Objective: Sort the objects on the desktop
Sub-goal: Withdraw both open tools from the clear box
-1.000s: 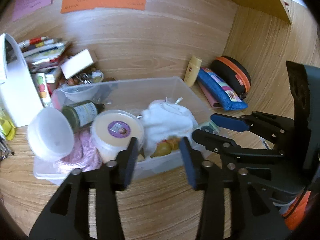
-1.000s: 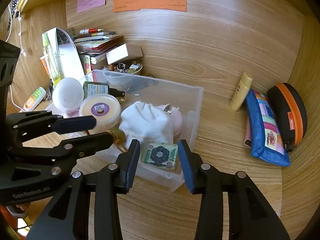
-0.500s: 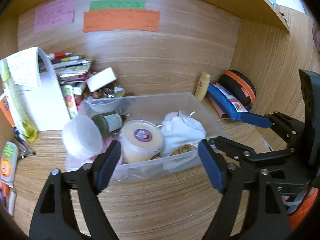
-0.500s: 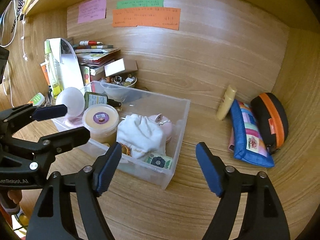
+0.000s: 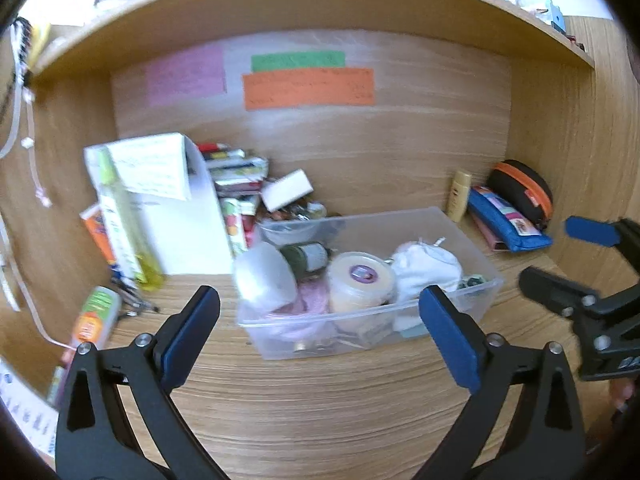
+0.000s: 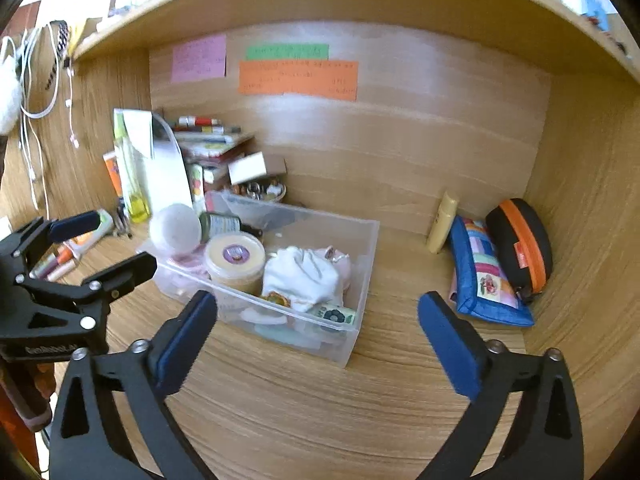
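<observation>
A clear plastic bin (image 5: 480, 296) (image 6: 366, 264) stands on the wooden desk. It holds a cream jar with a purple label (image 5: 362, 286) (image 6: 235, 262), a white cloth bundle (image 5: 426, 266) (image 6: 304, 274), a dark green bottle (image 5: 306, 256), a white round lid (image 5: 264, 280) (image 6: 176, 228) and a small floral box (image 6: 334, 314). My left gripper (image 5: 320, 336) is open and empty, well in front of the bin. My right gripper (image 6: 318, 338) is open and empty, in front of the bin's right corner.
A blue pencil case (image 6: 484, 276), a black and orange pouch (image 6: 520, 244) and a yellow tube (image 6: 442, 222) lie at the back right. Books, a white box (image 5: 286, 190), bottles and a white stand (image 5: 176, 216) crowd the back left. Paper notes (image 5: 308, 86) hang on the back wall.
Both grippers have pulled back and up from the bin and opened wide. The bin now looks smaller and farther off.
</observation>
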`<state>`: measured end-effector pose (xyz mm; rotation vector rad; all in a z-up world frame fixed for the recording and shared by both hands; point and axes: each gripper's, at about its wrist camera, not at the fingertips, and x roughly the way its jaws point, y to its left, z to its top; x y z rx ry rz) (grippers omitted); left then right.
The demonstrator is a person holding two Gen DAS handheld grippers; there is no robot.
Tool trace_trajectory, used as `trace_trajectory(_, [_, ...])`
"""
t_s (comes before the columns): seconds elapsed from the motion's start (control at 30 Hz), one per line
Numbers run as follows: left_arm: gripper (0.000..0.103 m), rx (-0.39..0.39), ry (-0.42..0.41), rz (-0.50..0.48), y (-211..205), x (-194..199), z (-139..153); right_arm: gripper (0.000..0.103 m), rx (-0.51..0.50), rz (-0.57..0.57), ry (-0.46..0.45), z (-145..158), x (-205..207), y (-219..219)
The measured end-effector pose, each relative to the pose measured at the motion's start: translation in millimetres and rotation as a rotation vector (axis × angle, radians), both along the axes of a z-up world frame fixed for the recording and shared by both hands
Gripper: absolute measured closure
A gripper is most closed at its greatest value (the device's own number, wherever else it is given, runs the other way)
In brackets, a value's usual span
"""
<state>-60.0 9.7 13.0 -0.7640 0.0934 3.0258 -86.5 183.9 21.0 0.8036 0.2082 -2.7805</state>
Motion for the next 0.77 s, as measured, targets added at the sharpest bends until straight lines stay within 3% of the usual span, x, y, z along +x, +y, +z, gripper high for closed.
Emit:
trace_trajectory(0.33, [0.001, 0.020, 0.010, -0.010, 1, 16, -1, 0.000, -0.024, -0.026, 0.018, 3, 23, 3])
trace_trajectory(0.77, [0.001, 0.070, -0.019, -0.054, 4, 10, -8, 0.000, -0.019, -0.048, -0.019, -4, 16, 8])
